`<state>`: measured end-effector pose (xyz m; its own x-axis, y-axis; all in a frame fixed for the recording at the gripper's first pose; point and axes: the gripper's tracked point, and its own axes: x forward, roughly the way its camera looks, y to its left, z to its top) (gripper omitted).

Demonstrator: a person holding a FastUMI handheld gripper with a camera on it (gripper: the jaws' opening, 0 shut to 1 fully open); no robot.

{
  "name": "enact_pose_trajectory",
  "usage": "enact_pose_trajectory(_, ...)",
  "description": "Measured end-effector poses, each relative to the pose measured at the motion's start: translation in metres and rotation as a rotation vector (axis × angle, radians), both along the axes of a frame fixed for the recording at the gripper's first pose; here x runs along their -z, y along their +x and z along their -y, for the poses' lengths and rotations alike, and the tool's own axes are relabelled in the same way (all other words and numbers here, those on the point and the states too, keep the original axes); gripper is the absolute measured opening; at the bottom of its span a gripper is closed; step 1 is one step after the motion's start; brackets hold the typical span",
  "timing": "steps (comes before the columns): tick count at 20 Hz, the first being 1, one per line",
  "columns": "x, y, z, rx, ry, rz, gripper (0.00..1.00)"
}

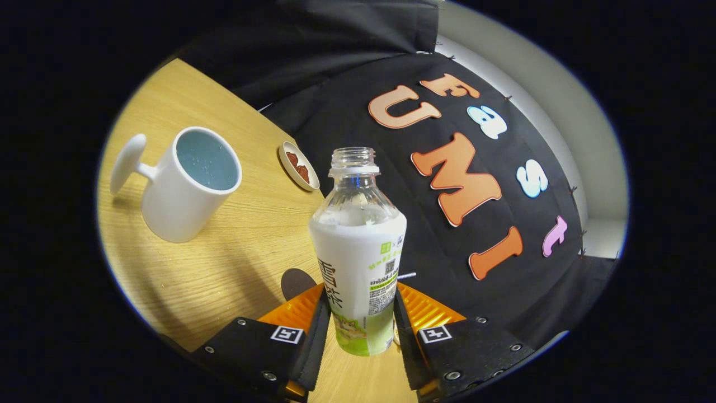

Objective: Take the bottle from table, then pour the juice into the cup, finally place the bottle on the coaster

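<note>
An uncapped clear bottle [358, 246] with a white and green label stands between my two fingers, and both press on its lower sides. My gripper [361, 319] is shut on it, and the whole view is tilted. A white mug [187, 184] with a broad handle sits on the wooden table [224, 268], beyond the fingers and to the left of the bottle; its inside looks pale blue-grey. A dark round coaster [296, 282] lies on the table just left of the bottle's base, partly hidden behind the left finger.
A small shallow dish [299, 165] holding something brown sits farther back, between the mug and the bottle's neck. The booth's black cloth wall hangs right behind the bottle. The table's curved edge runs close by on the left.
</note>
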<state>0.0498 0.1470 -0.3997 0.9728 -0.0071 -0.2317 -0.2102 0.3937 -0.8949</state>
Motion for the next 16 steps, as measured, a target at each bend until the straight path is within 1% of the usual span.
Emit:
enact_pose_trajectory(9, -0.004, 0.009, -0.013, -0.087, -0.231, 0.055, 0.60)
enact_pose_trajectory(13, -0.011, 0.008, -0.024, -0.156, -0.371, 0.110, 0.60)
enact_pose_trajectory(16, -0.005, 0.007, -0.029, -0.171, -0.390, 0.104, 0.60)
